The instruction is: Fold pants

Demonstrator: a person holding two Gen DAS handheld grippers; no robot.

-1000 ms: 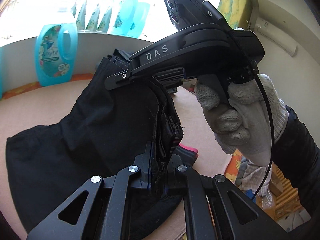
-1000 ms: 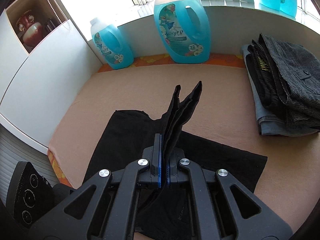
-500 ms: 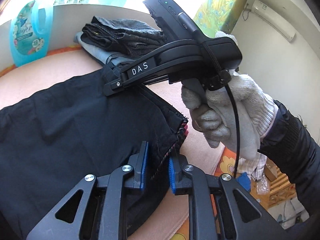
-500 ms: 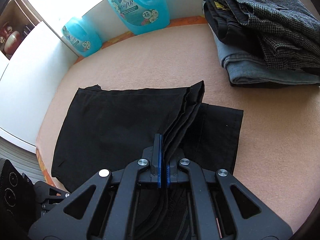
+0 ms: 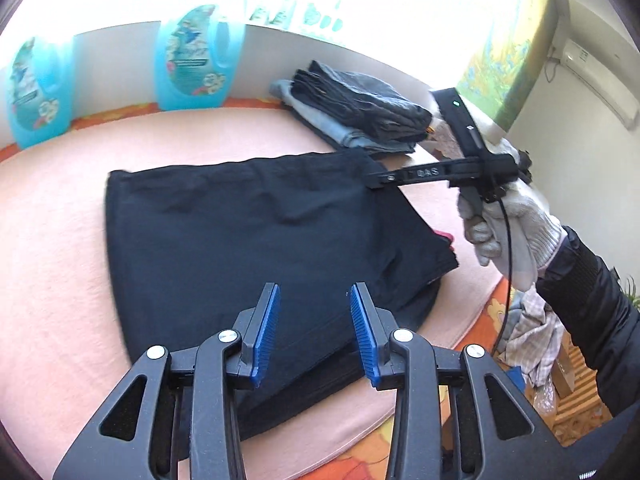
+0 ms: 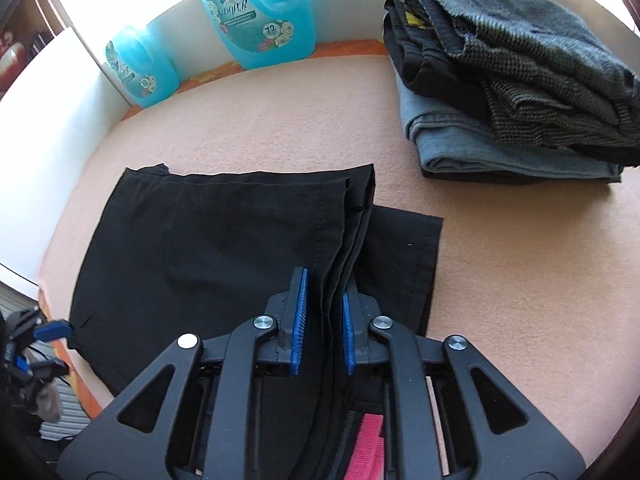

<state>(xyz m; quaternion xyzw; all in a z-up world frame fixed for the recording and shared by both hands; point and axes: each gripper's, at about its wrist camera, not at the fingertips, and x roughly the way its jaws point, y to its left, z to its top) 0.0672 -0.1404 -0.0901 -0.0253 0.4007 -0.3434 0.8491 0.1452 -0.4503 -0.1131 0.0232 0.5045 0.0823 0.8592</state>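
Black pants (image 5: 256,232) lie folded flat on the pink table; they also show in the right wrist view (image 6: 208,248). My left gripper (image 5: 315,328) is open and empty, above the near edge of the pants. My right gripper (image 6: 323,312) is open with its blue pads (image 6: 299,320) apart; the folded edge of the pants runs loosely between them. In the left wrist view the right gripper (image 5: 376,182) sits at the pants' far right corner, held by a white-gloved hand (image 5: 508,224). A pink label (image 6: 366,448) shows under the right gripper.
A stack of folded clothes (image 6: 512,92) sits at the back right, also in the left wrist view (image 5: 360,112). Two blue detergent bottles (image 6: 256,12) (image 6: 140,68) stand along the white back wall. The table's front edge (image 5: 460,344) is near; clutter lies on the floor beyond.
The lifted pants were laid down flat over the lower layer. Both grippers opened and released the fabric; the left gripper pulled back from it.
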